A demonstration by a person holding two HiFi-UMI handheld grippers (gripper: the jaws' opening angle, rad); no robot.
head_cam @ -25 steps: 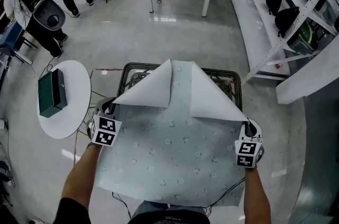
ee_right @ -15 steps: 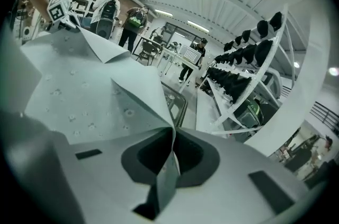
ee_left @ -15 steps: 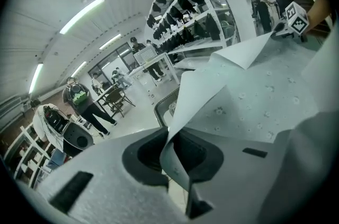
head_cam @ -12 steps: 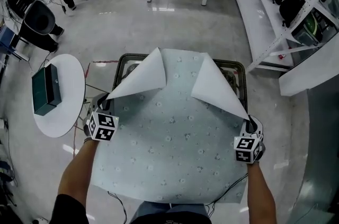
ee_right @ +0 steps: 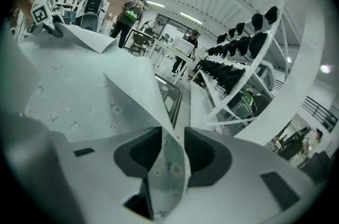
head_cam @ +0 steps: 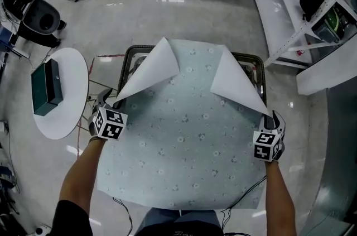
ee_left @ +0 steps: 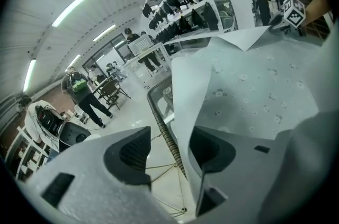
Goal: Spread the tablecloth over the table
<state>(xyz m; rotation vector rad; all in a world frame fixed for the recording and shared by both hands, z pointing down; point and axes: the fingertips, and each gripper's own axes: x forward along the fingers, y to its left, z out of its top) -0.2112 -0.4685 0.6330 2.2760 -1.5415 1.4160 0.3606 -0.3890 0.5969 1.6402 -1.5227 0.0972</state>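
The pale green tablecloth (head_cam: 184, 134) with a small flower print lies over the table, whose dark rim (head_cam: 131, 53) shows at the far edge. Its two far corners are pulled back towards me, white underside up: a left flap (head_cam: 153, 70) and a right flap (head_cam: 237, 81). My left gripper (head_cam: 111, 104) is at the left flap's tip; its jaws are opening, and the cloth edge (ee_left: 185, 112) leans on one pad with a gap to the other. My right gripper (head_cam: 271, 118) is at the right flap's tip, jaws opening, with a fold of cloth (ee_right: 169, 164) loose between them.
A round white side table (head_cam: 70, 112) with a dark green box (head_cam: 43, 87) stands close on the left. White shelving (head_cam: 301, 23) runs along the right. A black seat (head_cam: 39, 17), a chair and people are at the far left; cables lie on the floor.
Both grippers have sunk with the cloth corners. The two flaps, overlapping in the middle before, have moved apart, and the cloth has settled lower on the table.
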